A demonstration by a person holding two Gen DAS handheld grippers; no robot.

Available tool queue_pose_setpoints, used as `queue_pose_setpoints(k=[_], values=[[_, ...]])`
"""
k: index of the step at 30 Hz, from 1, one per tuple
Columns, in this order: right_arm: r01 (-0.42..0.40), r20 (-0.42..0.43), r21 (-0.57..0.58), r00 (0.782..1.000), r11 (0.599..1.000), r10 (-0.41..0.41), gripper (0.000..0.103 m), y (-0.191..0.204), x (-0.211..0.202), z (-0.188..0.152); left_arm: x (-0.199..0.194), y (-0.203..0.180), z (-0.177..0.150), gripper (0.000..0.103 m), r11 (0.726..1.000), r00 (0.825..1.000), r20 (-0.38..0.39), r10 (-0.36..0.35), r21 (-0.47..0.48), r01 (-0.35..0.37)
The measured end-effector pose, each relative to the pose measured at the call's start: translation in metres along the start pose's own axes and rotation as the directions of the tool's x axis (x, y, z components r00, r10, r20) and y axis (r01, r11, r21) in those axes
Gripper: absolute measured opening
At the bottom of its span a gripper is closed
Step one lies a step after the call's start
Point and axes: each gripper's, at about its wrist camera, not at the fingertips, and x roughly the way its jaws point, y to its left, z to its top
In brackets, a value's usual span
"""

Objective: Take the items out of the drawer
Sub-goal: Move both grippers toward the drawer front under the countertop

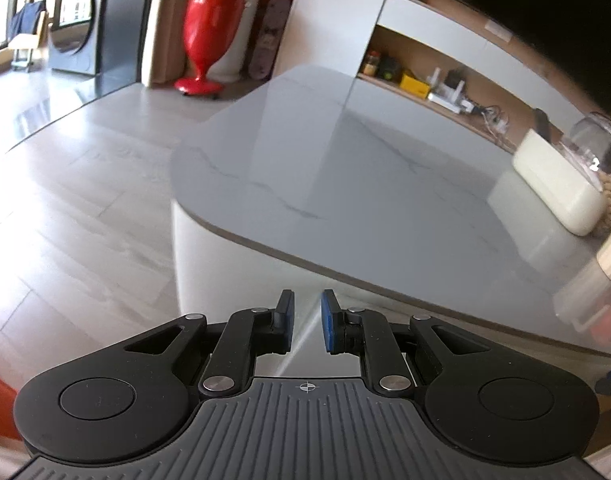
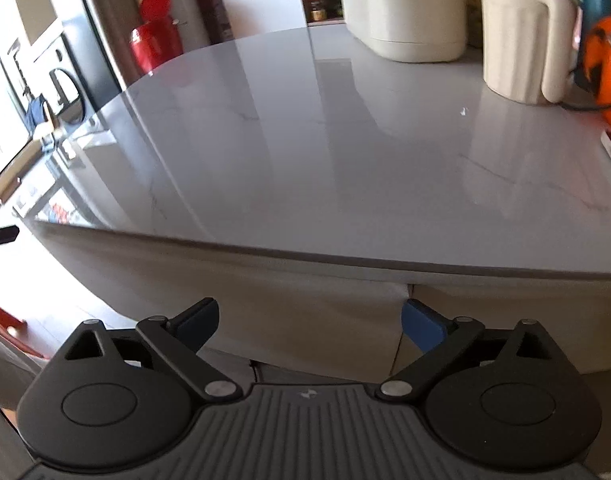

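The jar [image 1: 601,148] is cut off at the right edge, its contents blurred. An orange thing [image 2: 607,68] — smeared, cropped — defies naming. The shelf items [image 1: 437,84] are too small to tell.

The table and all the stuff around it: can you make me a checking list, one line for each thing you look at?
Surface: grey marble-look table top, glossy, middle bare.
Job's things: a seam in the table's front may be a drawer edge; no drawer open, no items out.
Clutter: cream box, cream ribbed jug, glass jar, all at the far side.
Grippers: left gripper nearly shut, nothing between its pads; right gripper wide open, empty, facing the table's front.
Cables: loose wires on the wall shelf.
Surroundings: red vase-shaped stand, skateboard, pale floor.
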Motion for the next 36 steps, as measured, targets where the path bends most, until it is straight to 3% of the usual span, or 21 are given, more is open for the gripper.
queue_pose_setpoints(k=[4,7,17,23,26,34,36], values=[[0.002,0.007,0.002,1.0,1.0,-0.002,0.1,0.002,0.004,0.003,0.01,0.019,0.007,0.016,0.993,0.996,-0.021,-0.089,-0.078,0.087],[-0.009,0.011,0.017,1.0,1.0,0.009,0.1,-0.003,-0.002,0.0,0.022,0.023,0.008,0.016,0.976,0.983,-0.051,-0.177,-0.135,0.169],[0.028,0.02,-0.052,0.999,0.998,-0.027,0.102,0.004,0.003,-0.005,0.03,0.011,0.001,0.014,0.99,0.99,-0.05,-0.131,-0.066,0.127],[-0.1,0.021,-0.098,0.994,0.99,0.103,0.101,0.016,0.002,-0.006,0.032,0.008,0.001,0.01,0.988,0.989,-0.055,-0.14,-0.08,0.135],[-0.045,0.009,-0.147,0.999,0.988,0.047,0.101,0.025,0.005,-0.009,0.034,0.01,0.002,0.01,0.984,0.986,-0.061,-0.154,-0.1,0.148],[-0.01,0.047,0.091,0.999,0.996,0.006,0.101,-0.019,-0.004,-0.002,0.033,0.009,0.0,0.01,0.987,0.988,-0.057,-0.143,-0.088,0.138],[-0.011,0.053,0.105,0.999,0.994,0.006,0.101,-0.022,-0.002,0.0,0.032,0.008,0.0,0.01,0.987,0.988,-0.056,-0.141,-0.083,0.136]])
